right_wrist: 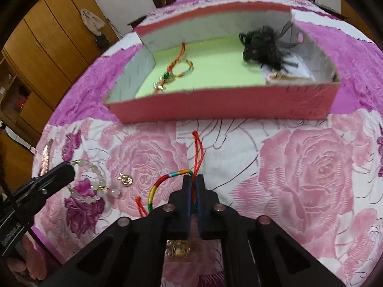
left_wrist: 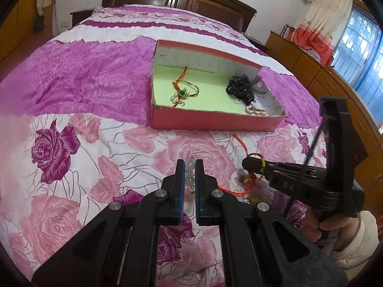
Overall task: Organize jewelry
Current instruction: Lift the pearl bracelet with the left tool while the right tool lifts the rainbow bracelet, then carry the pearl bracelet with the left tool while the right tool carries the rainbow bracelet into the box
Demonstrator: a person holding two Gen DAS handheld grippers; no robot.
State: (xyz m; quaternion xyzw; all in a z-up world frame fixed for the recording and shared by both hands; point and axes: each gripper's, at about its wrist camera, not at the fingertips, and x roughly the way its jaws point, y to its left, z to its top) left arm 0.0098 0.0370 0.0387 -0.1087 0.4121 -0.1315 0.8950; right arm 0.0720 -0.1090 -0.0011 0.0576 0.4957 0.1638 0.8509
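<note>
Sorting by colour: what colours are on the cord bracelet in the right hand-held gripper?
Red, yellow, green, blue and orange bands on the cord bracelet; clearest in the right wrist view.

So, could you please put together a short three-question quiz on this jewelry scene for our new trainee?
1. True or false: the left tool is closed around the pale bead bracelet.
2. Multiple choice: what does the right tool grip? A) the black hair accessory B) the multicolored cord bracelet C) the small gold clip
3. Fill in: the red box with the green floor already holds a similar cord bracelet on its ____ side, seen from the wrist views.

Key: 1 true; 2 B; 3 left.
</note>
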